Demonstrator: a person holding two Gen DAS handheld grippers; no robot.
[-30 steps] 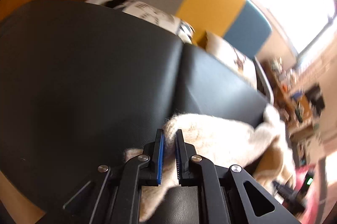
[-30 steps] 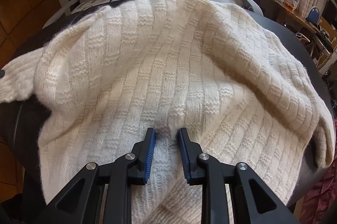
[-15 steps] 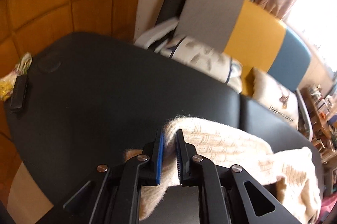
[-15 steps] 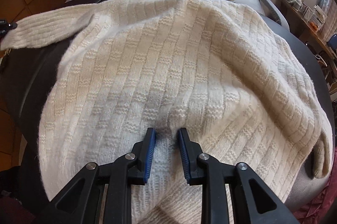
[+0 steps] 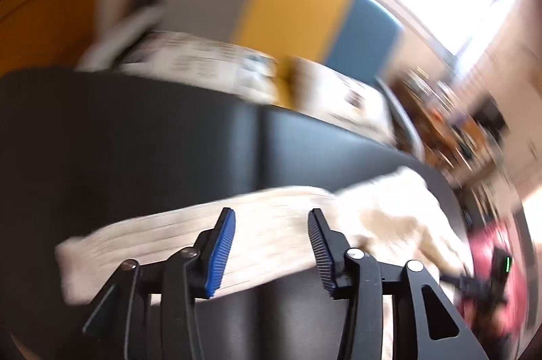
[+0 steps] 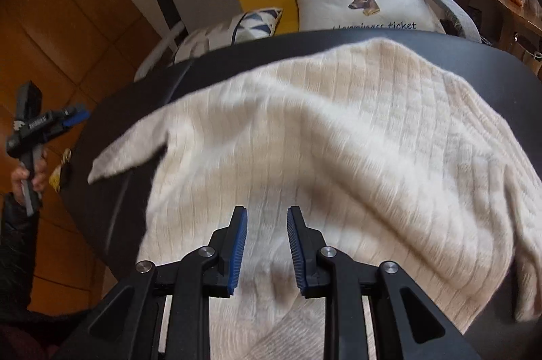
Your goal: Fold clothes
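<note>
While left tongs (image 5: 271,246) just spread off sweater sleeve (image 5: 142,245), right tongs (image 6: 267,250) pinching sweater (image 6: 338,136)

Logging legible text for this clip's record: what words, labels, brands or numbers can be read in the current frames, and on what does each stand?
"ticket": black script on the deer cushion, below the deer picture.
A word before it, its lower half hidden by the dark table edge: cannot be read.
White lettering on the left gripper body, in the right wrist view: too small to read.
Left wrist view: motion-blurred, nothing legible.
</note>
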